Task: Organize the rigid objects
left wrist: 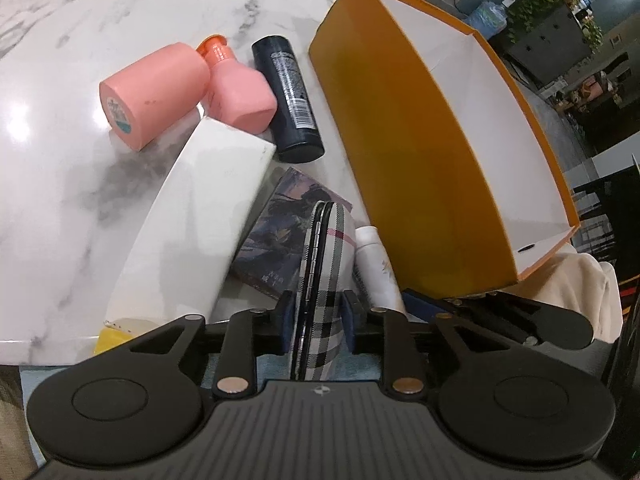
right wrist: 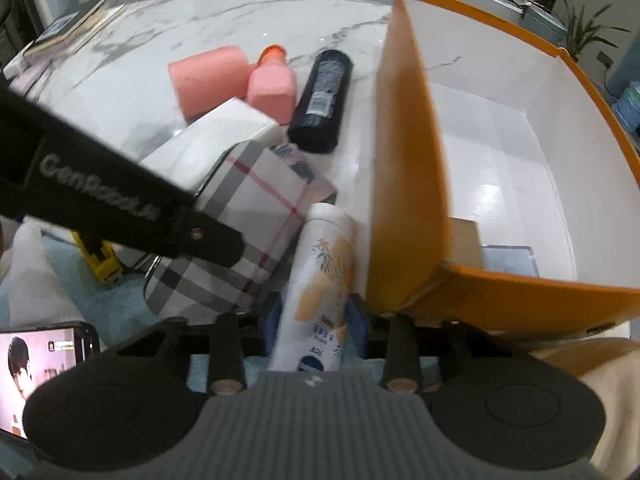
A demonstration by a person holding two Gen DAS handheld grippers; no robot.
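A plaid glasses case [left wrist: 326,264] stands on edge at the near table edge, and my left gripper [left wrist: 320,320] is shut on it, blue pads pressed to both sides. Right beside it lies a white bottle [left wrist: 376,272] with an orange floral print, against the wall of the orange box [left wrist: 400,140]. In the right wrist view my right gripper [right wrist: 316,322] is shut on that white bottle [right wrist: 324,256], which points away toward the box corner. The left gripper's black finger [right wrist: 120,192] crosses over the plaid case [right wrist: 256,216]. The orange box [right wrist: 412,152] stands open with a white inside.
On the marble table [left wrist: 80,60] lie two pink bottles [left wrist: 156,92], a dark bottle [left wrist: 292,96], a long white box [left wrist: 200,220] and a dark printed book [left wrist: 276,232]. A tan box [right wrist: 464,240] and a grey flat item [right wrist: 508,260] sit in the orange box. A phone [right wrist: 40,368] lies near left.
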